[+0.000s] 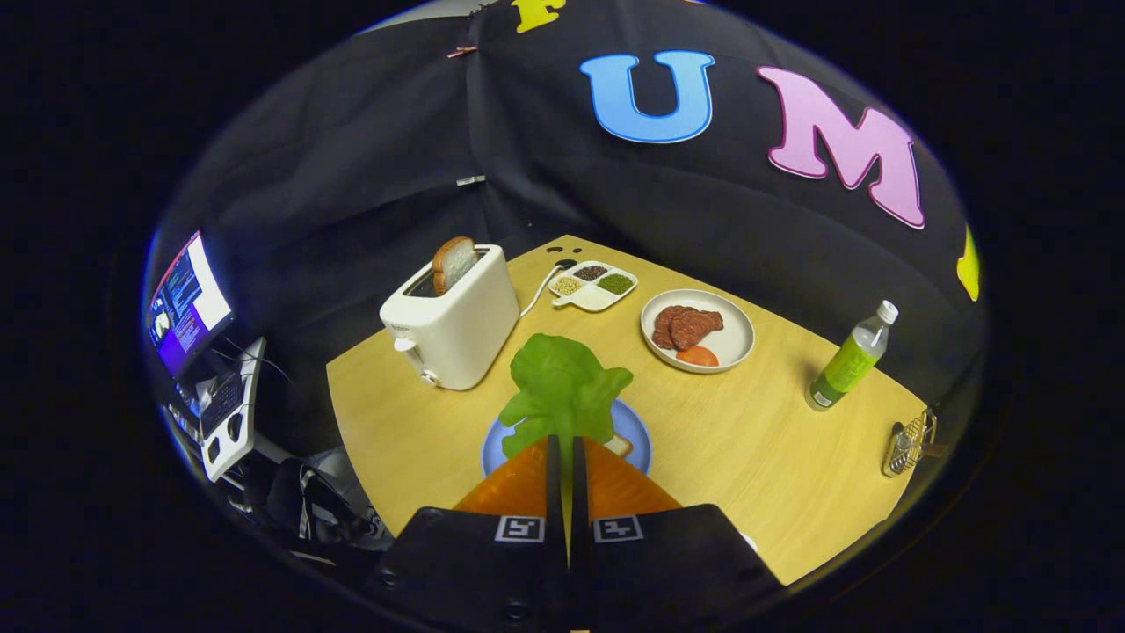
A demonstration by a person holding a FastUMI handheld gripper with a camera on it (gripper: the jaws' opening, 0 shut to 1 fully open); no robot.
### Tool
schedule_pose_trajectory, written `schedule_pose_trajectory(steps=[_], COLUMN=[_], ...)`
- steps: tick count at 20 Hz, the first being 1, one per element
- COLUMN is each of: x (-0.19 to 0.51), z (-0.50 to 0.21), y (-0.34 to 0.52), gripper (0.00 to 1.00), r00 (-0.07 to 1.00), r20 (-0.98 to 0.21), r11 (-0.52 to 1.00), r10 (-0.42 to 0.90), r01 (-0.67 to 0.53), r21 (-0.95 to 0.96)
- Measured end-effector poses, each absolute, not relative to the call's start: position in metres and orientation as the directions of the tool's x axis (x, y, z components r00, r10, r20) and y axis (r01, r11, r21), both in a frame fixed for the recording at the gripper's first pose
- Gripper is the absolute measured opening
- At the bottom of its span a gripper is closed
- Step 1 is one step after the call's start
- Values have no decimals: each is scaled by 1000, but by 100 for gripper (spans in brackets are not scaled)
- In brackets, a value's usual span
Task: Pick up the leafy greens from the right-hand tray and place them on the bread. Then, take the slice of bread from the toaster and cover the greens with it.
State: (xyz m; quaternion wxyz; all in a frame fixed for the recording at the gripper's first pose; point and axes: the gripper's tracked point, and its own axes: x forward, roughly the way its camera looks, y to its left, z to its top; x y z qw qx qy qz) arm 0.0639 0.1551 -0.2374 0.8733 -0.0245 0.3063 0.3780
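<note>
Containers first: a white toaster (pixel 453 330) stands at the far left of the table (pixel 756 440), with one bread slice (pixel 453 262) upright in its slot and a white cord running from behind it toward the wall. To its right sits a white divided dish (pixel 593 287) with four compartments: dark grains, green grains, pale grains, and one that appears bare. Further right, a white plate (pixel 697 331) carries dark red meat pieces (pixel 685 325) with a tomato slice (pixel 698 356) at its near edge. A blue plate (pixel 629 431) lies just ahead of the fingers; a corner of bread (pixel 620 444) shows on it beside the right finger. A green bottle (pixel 851 358) with a white cap stands apart on the right side, and a small metal wire item (pixel 910 442) rests at the right table edge. The table is light wood with a curved outline, enclosed by black cloth walls. Off the table to the left are a lit screen (pixel 186 303), a white stand and dark gear below it. The gripper (pixel 567 448) has its two orange fingers (pixel 518 483) drawn narrow, nearly together, clamping the lower part of the greens (pixel 562 387). The leaf rises from between the fingertips and spreads forward above the blue plate, its upper edge reaching toward the toaster base. Whether the leaf touches the plate cannot be determined.
</note>
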Motion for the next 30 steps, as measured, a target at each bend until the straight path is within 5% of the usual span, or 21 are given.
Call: schedule_pose_trajectory(steps=[21,23,26,28,30], x=[94,97,101,100,99], z=[-344,-349,-349,-344,-334], y=[200,197,192,191,188], gripper=[6,17,63,73,72], r00=[449,453,471,483,499], r20=[-765,-773,-777,-772,-761], r11=[800,813,826,831,835], r10=[462,444,417,414,415], r01=[-583,-566,-553,-547,-541], r21=[140,135,108,103,101])
